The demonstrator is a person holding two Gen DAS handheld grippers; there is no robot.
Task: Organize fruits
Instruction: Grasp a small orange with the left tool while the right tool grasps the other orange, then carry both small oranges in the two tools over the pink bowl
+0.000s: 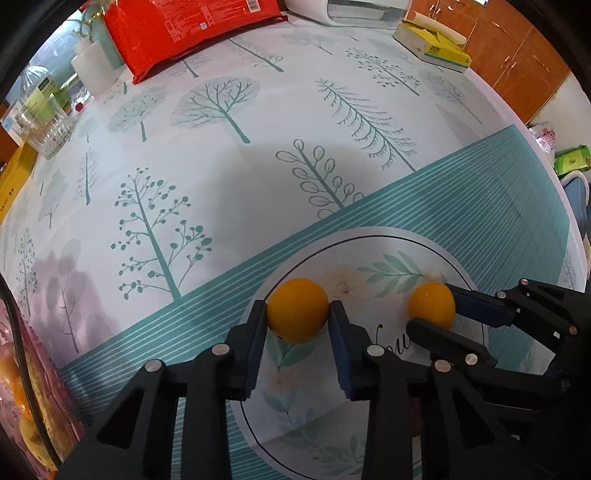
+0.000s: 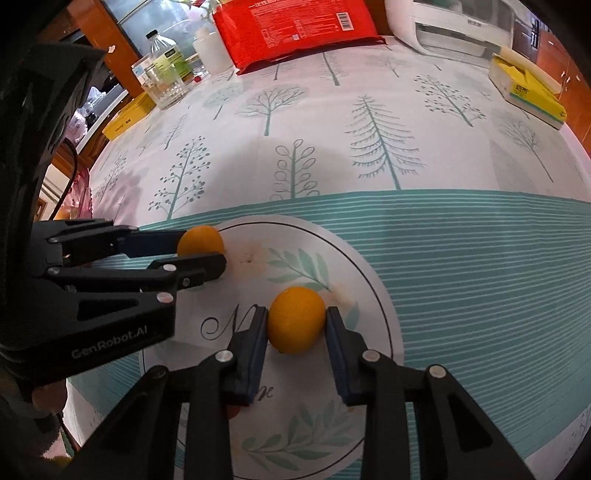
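Note:
Two orange fruits are over a round white leaf-print patch (image 1: 369, 266) on the tablecloth. My left gripper (image 1: 298, 317) is shut on the left orange (image 1: 297, 310); it also shows in the right wrist view (image 2: 202, 249) holding that orange (image 2: 201, 239). My right gripper (image 2: 296, 325) is shut on the right orange (image 2: 296, 319); it also shows in the left wrist view (image 1: 432, 310) holding that orange (image 1: 430, 302). Both fruits sit at or just above the cloth; I cannot tell which.
A red packet (image 1: 177, 26), a white bottle (image 1: 92, 66), a glass jar (image 1: 44, 129), a yellow tissue pack (image 1: 432, 44) and a white appliance (image 2: 450, 26) stand along the far edge. A pink bag with fruit (image 1: 22, 369) lies at left.

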